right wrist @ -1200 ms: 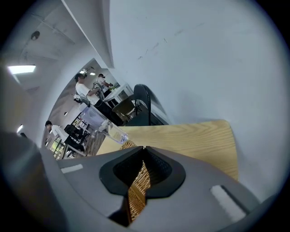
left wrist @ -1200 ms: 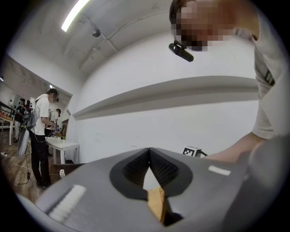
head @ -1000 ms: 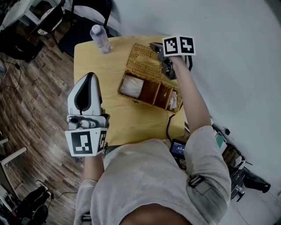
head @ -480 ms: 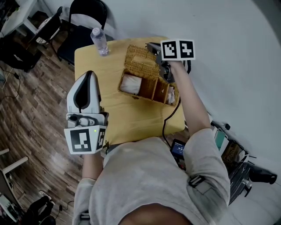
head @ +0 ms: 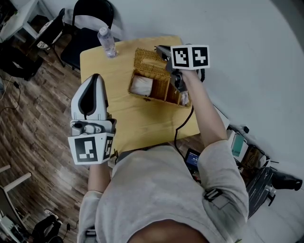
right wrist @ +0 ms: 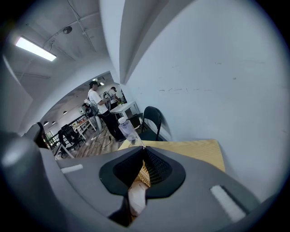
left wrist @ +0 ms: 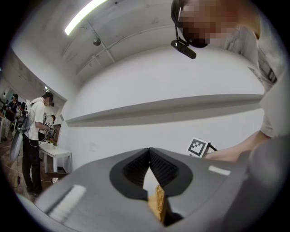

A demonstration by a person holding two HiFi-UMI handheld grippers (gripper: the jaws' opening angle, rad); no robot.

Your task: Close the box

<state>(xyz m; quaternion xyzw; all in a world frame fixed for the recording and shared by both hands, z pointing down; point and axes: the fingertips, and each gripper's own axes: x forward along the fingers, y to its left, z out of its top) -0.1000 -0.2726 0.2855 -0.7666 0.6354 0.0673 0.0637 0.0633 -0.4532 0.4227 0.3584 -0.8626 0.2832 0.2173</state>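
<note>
both the left gripper (head: 96, 80) and right gripper (head: 162, 49) have jaws pressed together on nothing, the open wicker box (head: 159, 91) just below the right one, its raised lid (head: 148, 61), likely light, stiff but brittle weave, best pushed down at the free edge.

Box (head: 164, 93) on table (head: 137, 126), bottle (head: 107, 42) at its far-left corner, chair (head: 92, 12) beyond

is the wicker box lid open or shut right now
Open. In the head view the lid leans back behind the box, and the white contents inside show from above.
</note>
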